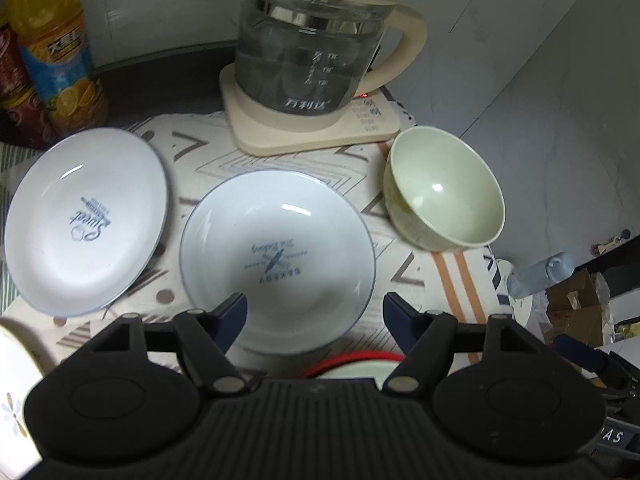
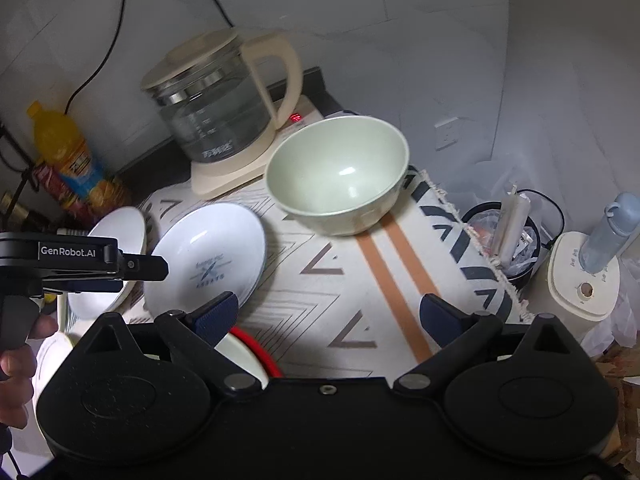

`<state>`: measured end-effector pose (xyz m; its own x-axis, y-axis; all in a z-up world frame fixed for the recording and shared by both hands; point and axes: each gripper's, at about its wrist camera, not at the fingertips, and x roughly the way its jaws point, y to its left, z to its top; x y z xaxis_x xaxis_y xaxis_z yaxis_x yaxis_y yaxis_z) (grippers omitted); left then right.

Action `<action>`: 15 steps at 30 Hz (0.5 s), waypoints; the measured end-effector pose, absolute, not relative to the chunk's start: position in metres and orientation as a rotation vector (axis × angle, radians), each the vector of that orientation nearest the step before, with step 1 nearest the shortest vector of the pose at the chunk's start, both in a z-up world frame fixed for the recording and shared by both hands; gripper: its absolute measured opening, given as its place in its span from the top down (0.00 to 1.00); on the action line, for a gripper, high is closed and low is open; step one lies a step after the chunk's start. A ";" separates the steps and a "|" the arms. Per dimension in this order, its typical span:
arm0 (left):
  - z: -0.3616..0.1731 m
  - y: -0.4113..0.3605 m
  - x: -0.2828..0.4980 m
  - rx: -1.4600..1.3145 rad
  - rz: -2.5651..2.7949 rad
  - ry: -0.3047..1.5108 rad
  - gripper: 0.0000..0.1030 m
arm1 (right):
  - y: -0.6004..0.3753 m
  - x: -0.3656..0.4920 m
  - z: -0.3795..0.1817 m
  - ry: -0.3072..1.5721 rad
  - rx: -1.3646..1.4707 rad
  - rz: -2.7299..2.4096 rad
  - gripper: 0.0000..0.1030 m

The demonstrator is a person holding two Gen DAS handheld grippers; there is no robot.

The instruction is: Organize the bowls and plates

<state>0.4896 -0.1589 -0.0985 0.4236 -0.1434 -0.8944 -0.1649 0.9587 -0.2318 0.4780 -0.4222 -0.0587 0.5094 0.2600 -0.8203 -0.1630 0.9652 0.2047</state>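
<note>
Both tools, left (image 1: 314,314) and right (image 2: 332,316), are held wide open and empty above the patterned cloth-covered table (image 2: 320,280), where two white printed plates (image 1: 276,256) (image 1: 84,220) are set beside a pale green bowl (image 2: 340,172).

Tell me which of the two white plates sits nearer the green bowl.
The white plate with the crossed-utensil print, in the middle of the cloth; the plate printed "Sweet" lies further left, beyond it from the green bowl.

Pale grey wall (image 2: 400,20) stood behind table; black cable (image 2: 108,40) hung down it, white socket (image 2: 447,134) sat low at right. Patterned cloth (image 2: 320,280) with orange stripes covered table. Light was dim, cool.
</note>
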 end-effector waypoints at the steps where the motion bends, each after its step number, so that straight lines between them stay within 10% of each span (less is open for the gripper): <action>1: -0.099 -0.160 0.493 -0.313 0.016 1.136 0.29 | -0.424 0.480 -0.059 1.003 0.109 0.250 0.05; 15: -0.110 -0.179 0.530 -0.359 0.018 1.101 0.29 | -0.447 0.516 -0.064 0.977 0.136 0.237 0.14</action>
